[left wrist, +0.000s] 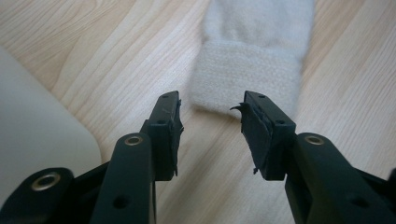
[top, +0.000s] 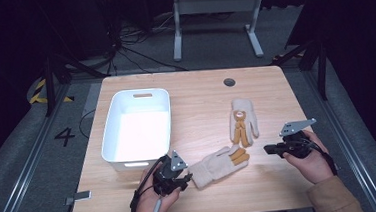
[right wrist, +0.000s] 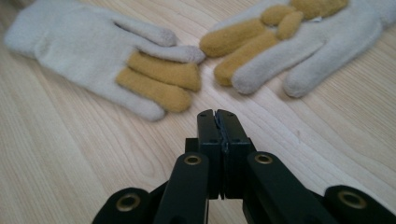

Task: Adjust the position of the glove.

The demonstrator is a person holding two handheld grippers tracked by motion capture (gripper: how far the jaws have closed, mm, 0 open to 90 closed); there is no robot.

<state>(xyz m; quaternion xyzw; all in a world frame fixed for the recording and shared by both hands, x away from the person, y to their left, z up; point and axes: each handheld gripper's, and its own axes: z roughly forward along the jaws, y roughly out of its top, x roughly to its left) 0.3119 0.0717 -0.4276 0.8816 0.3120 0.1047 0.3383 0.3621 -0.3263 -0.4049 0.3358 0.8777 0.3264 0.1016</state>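
Near glove (top: pixel 218 165) lies flat on the worktop (top: pixel 190 101), just right of the bin's (top: pixel 136 127) front corner, cuff toward the left gripper (top: pixel 187 175), fingertips pointing up-right. It's cream with two mustard digits. In the left gripper view the cuff (left wrist: pixel 245 81) sits just ahead of the fingers (left wrist: pixel 168 128), which stand apart with bare wood between them; cuff edge is close to the tips but not pinched, nothing gripped. Bin's rounded white corner shows at that view's left edge. Far glove (top: pixel 242 119) lies farther from the bin, to its right, cuff away from the person, fingertips toward the near glove; the two sets of fingertips are near each other but apart, clear in the right gripper view: near glove (right wrist: pixel 100 51) on the left, far glove (right wrist: pixel 299 42) on the right, a gap of wood between. Right gripper (top: pixel 268 149) hovers well right of the bin, just right of the near glove's fingertips, pointing left at both gloves. Its fingers (right wrist: pixel 208 128) are closed flat against each other, empty, short of both gloves. Bin is white, empty, with a handle slot on the far wall, on the worktop's left half. Round grommet (top: pixel 229 82) near the far edge, right of the bin. Both hands hold the grippers from the near edge.
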